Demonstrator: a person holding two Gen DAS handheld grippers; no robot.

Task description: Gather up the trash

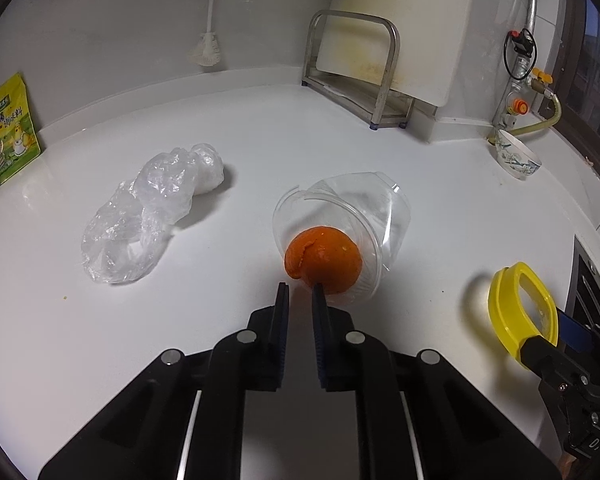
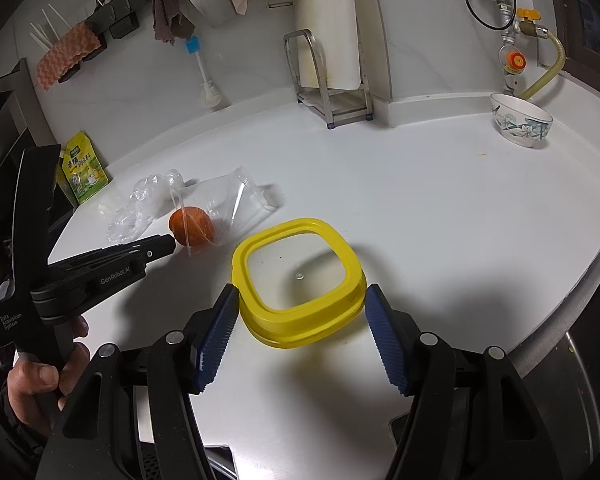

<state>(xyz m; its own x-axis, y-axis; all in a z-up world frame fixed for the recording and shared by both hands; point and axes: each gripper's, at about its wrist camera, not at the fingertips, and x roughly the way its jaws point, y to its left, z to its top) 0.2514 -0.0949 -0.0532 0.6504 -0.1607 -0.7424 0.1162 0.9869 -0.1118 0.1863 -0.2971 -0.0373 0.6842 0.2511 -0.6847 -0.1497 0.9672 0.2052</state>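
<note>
An orange peel (image 1: 324, 260) (image 2: 192, 226) lies in the mouth of a clear plastic cup (image 1: 364, 208) (image 2: 236, 200) that is tipped on its side on the white counter (image 1: 260, 128). My left gripper (image 1: 299, 290) (image 2: 168, 244) is narrowed to a small gap, with its tips pinching the peel's near edge; whether the cup's rim is also caught I cannot tell. A crumpled clear plastic bag (image 1: 140, 224) (image 2: 140, 208) lies to the left. My right gripper (image 2: 302, 288) (image 1: 540, 344) is shut on a yellow-rimmed clear container (image 2: 300, 316) (image 1: 516, 312), held just above the counter.
A patterned bowl (image 1: 516, 158) (image 2: 520, 124) stands at the back right near gas piping (image 1: 520, 48). At the back, a metal rack (image 1: 356, 64) holds a white board. A green pouch (image 1: 10, 132) leans at the far left. A person's hand (image 2: 40, 380) grips the left tool.
</note>
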